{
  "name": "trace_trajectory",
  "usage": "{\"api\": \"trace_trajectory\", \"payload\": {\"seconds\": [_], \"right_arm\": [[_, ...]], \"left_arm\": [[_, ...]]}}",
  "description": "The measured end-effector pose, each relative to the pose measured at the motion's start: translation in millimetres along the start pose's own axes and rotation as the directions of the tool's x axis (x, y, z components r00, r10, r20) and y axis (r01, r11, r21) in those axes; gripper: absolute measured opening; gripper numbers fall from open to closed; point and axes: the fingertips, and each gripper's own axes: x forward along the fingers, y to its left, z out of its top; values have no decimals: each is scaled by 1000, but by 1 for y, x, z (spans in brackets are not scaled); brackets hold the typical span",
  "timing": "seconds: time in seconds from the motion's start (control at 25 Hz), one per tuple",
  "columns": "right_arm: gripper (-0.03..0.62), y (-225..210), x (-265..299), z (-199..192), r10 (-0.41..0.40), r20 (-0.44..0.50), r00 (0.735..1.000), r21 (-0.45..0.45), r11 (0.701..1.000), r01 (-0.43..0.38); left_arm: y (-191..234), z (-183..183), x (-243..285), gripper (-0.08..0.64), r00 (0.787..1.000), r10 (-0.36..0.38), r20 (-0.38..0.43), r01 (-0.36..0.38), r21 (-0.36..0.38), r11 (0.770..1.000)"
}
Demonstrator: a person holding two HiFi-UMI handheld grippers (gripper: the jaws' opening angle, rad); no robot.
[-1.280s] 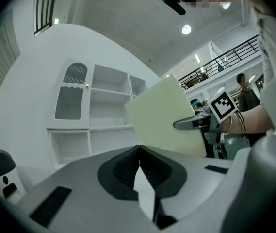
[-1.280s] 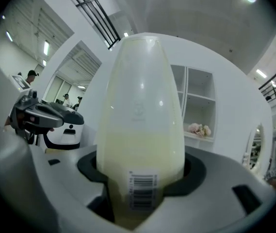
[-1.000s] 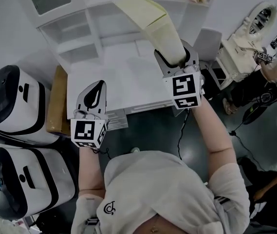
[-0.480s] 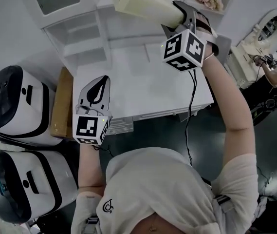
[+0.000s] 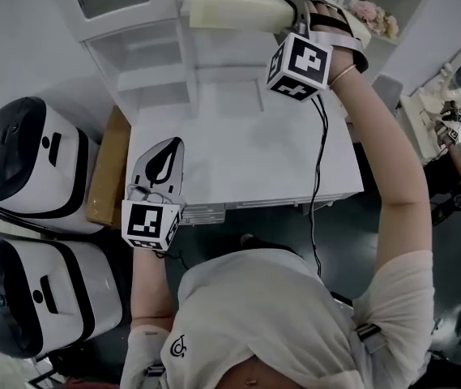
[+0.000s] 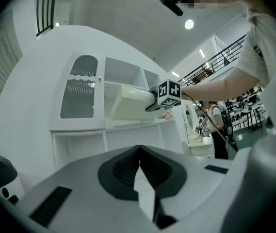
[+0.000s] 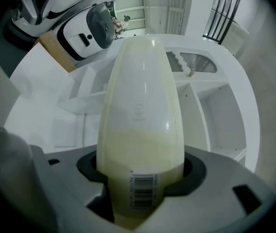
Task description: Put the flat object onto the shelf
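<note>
**Item:** flat object (image 5: 230, 2), a pale cream slab w/ a glossy face and a barcode label at the gripped end.

**Location:** in the air, held roughly level, up by the upper part of the white shelf unit (image 5: 145, 51) and well above the desk top (image 5: 238, 152). Cannot tell whether its far end touches a shelf board.

**Right gripper** (image 5: 295, 16): clamped on one short end of the flat object. The right gripper view shows both pads pressing on its broad faces w/ the jaws partway apart, so the obj. has some thickness. The rest sticks out unsupported beyond the jaws.

**Left gripper** (image 5: 159, 154): jaws together, nothing between them. It hangs low over the desk's front edge, well apart from the work.

**Handling (judged):**
- Weight: prob. light. A single end grip carries it w/o visible sag.
- Stiffness: keeps its shape along the full length, so likely stiff enough to slide in flat. Edges look rounded, poss. slightly padded, so avoid over-squeezing.
- Surface: glossy w/ reflections, so likely slippery. The long overhang puts leverage on the pads, and the obj. could pivot or slip if the free end knocks a shelf edge.
- Fragility: no sign of brittle material. Contents not confirmable.
- Grip point: the barcode end, pads on the broad faces, is suitable. It leaves the free end to enter the shelf first.
</note>
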Motion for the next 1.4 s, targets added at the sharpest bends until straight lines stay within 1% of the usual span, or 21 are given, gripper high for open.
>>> {"api": "trace_trajectory", "payload": {"seconds": [0.12,0.24,0.32,0.4,0.48,0.56,0.8,0.96,1.04,1.32,1.4], "right_arm": [[291,3,19,3,43,17,999,4,999,-43],[298,10,39,3,78,13,997,-28,997,-77],[316,17,52,4,112,16,994,-45,993,-111],[325,19,63,4,129,30,991,-39,991,-128],[333,21,74,3,138,40,990,-31,990,-137],[336,23,84,0,144,43,989,-33,989,-142],[348,33,119,-2,145,40,989,-51,988,-143],[353,38,138,-4,136,28,990,-59,989,-134],[357,40,145,-4,143,29,989,-55,988,-142],[382,42,154,-3,262,18,965,-17,965,-261],[382,42,153,-2,274,23,961,-16,962,-274]], "left_arm": [[1,5,7,14,1000,16,20,-17,12,1000],[2,4,16,14,999,38,13,-39,20,999],[4,0,24,14,999,53,1,-53,15,998],[7,-3,32,14,998,57,0,-57,-8,998],[8,-5,39,14,999,52,9,-51,-40,998],[11,-5,47,14,998,53,18,-52,-49,997],[25,-4,70,14,997,76,21,-76,-17,997],[32,-9,83,14,997,79,18,-79,-15,997],[35,-12,88,14,997,82,14,-82,-18,996],[38,-16,111,14,997,81,8,-81,-22,996],[36,-17,116,14,997,76,5,-75,-18,997]]}}
